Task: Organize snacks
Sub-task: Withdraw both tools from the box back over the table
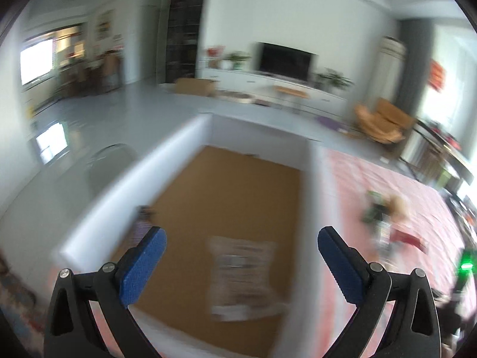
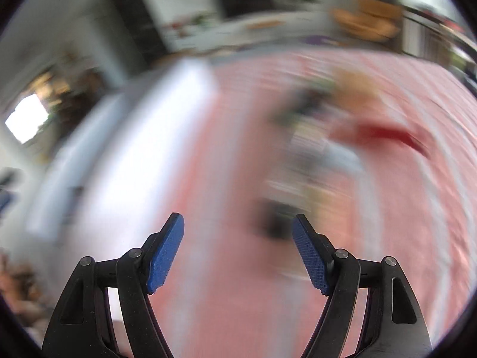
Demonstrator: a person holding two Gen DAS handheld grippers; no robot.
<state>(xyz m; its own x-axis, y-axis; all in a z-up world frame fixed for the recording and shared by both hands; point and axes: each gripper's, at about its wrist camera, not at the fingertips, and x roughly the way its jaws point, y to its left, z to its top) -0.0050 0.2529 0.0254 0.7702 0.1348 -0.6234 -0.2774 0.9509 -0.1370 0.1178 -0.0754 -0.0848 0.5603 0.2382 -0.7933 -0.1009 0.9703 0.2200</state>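
In the left wrist view, the left hand-held gripper point(image 1: 242, 255) hangs wide open and empty over a white-walled box with a brown cardboard floor point(image 1: 238, 185); a clear, printed snack packet point(image 1: 243, 280) lies inside it.

In the right wrist view, the right hand-held gripper point(image 2: 238, 252) is open and empty above the pink checked tabletop point(image 2: 226, 298), near a blurred pile of snack packets point(image 2: 325, 149). With such blur, a hasty grab might miss or scatter them.

A packet point(image 1: 243, 277) lies in the box point(image 1: 316, 197), other snacks point(image 1: 384, 217) right.
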